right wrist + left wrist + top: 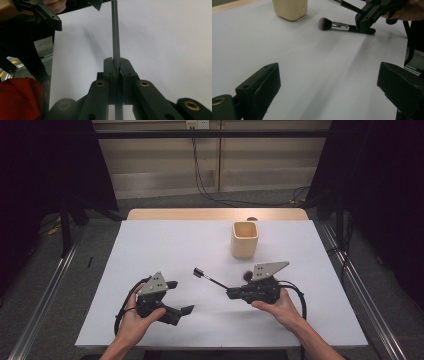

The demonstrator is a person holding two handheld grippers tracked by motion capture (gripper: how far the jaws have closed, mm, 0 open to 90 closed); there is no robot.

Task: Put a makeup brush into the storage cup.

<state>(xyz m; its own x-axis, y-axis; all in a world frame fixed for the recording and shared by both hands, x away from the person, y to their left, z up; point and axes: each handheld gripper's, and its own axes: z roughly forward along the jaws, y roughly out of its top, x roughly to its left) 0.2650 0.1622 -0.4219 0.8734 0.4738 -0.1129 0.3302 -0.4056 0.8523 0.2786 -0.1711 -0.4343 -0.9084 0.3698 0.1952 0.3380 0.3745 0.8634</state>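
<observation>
Right tongs (231, 293) grip thin brush (210, 278); left tongs (181, 297) gape; fluffy brush (337, 25) near cup (245, 239).

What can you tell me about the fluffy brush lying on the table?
The brush has a round, dark, fluffy head, a shiny silver collar and a black handle. It lies flat on the white table, head pointing toward the cup but not touching it. The end of its handle runs behind the right gripper, so that end is hidden. That gripper's jaws are shut on a different, thinner black stick, not on this brush. In the high view the head peeks out by the gripper's grey plate.
</observation>
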